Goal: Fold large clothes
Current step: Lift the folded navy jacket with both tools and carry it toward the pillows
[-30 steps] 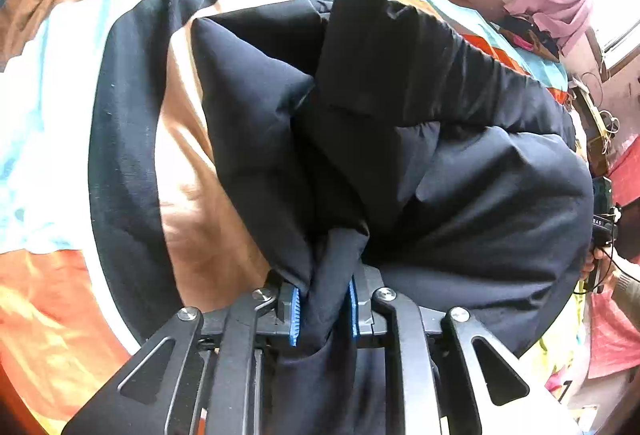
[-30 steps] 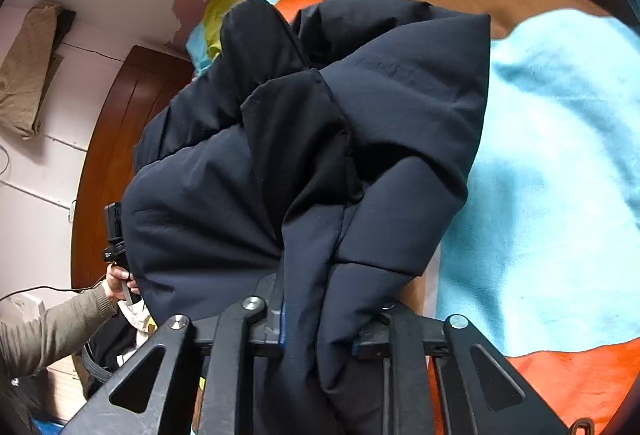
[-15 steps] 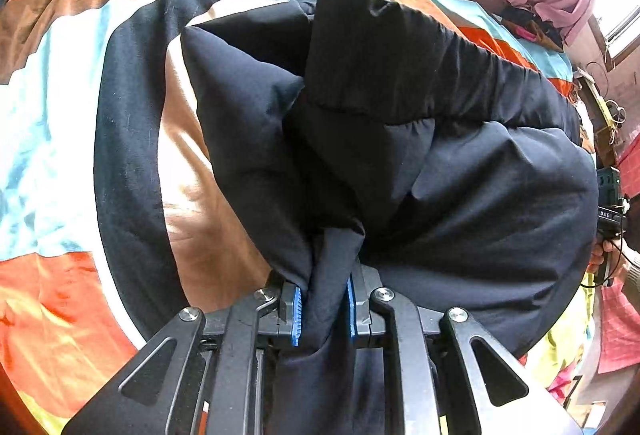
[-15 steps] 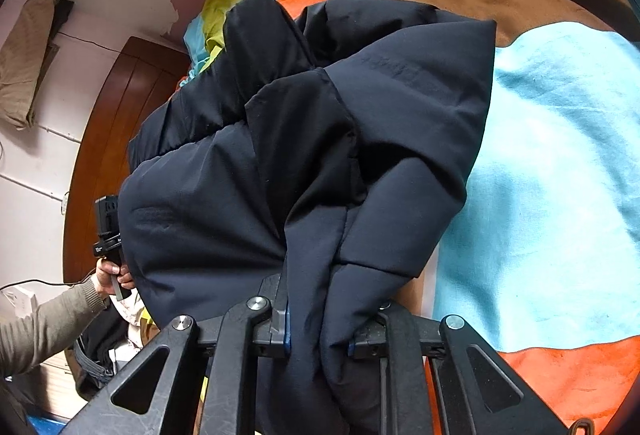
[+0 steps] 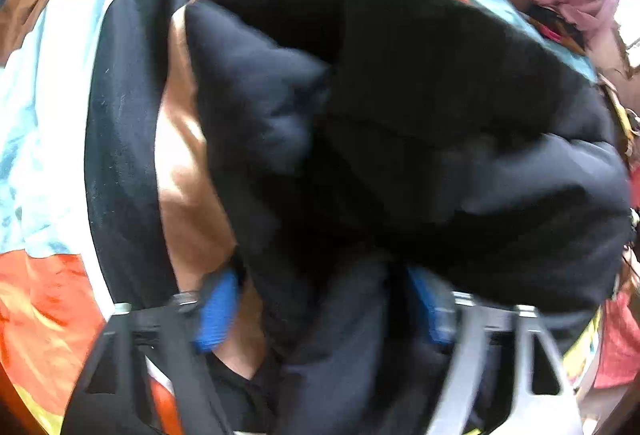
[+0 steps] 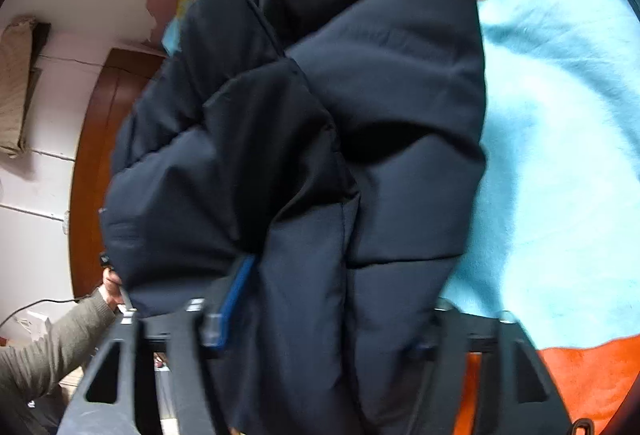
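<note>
Jacket [image 5: 420, 139], dark navy and padded, lies bunched on the bed [image 5: 60, 139] over a sheet of orange, brown, light-blue and dark bands. Its long axis runs away from both cameras, from the near edge toward the wall end. The left gripper [image 5: 320, 309] is opening, blue fingers [image 5: 216, 309] spread, fabric loose between them. The right gripper [image 6: 328, 319] is opening too, its fingers [image 6: 234, 299] apart around a fold.

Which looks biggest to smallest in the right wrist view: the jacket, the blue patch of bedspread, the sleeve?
1. Jacket, fills most of the view.
2. Blue patch.
3. Sleeve, only partly in view.
</note>
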### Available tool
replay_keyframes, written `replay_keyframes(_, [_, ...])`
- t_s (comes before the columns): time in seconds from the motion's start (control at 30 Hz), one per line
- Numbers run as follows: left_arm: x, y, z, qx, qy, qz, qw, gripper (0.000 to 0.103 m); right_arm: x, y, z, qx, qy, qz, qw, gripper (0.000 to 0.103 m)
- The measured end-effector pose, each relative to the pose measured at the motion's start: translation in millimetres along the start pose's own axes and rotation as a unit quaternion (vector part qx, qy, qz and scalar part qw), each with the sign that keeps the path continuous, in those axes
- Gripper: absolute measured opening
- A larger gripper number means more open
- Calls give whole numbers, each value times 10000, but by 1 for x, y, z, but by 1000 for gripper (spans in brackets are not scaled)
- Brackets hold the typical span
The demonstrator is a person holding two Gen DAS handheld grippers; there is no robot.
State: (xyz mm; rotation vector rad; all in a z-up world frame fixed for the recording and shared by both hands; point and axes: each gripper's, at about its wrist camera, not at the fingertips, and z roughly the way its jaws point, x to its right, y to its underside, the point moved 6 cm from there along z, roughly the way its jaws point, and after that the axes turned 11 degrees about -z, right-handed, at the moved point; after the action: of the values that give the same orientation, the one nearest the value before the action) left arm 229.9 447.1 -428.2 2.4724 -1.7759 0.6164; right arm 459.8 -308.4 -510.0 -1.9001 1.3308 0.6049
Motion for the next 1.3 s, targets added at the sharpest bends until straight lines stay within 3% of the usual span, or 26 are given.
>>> replay_keyframes(0.03, [-2,-1,2,-9,119,-74,9999,85,2,0,5,-26,-31,38,10000,70])
replay_keyframes(0.07, [-1,0,4,-3,304,-101,9995,73,0,-1,6,12,-31,-36,10000,61])
replay_keyframes(0.1, [4,2,2,-7,500,-53,9987,41,-5,-1,4,97,-121,-187,9997,52])
replay_keyframes(0.13, [11,4,-1,-6,657,34,9978,34,-7,-1,1,169,-157,-239,9994,40])
replay_keyframes(0.17, [17,6,-5,90,580,189,9981,25,-9,0,-4,273,-202,-271,9991,30])
replay_keyframes(0.27, [18,11,-16,171,551,202,9981,14,-16,4,-18,363,-189,-369,9985,19])
replay_keyframes(0.53, [26,23,-54,271,697,92,9972,10,-48,5,-50,652,-315,-413,9965,15])
replay_keyframes(0.9, [26,54,-110,338,792,-65,9963,10,-102,12,-74,463,-229,-582,9970,15])
replay_keyframes(1.13, [-16,85,-160,513,798,-408,9947,10,-152,16,-69,256,-327,-831,9957,15])
replay_keyframes(1.3, [-56,102,-202,758,648,-770,9920,10,-205,8,-35,-34,-458,-1142,9924,15])
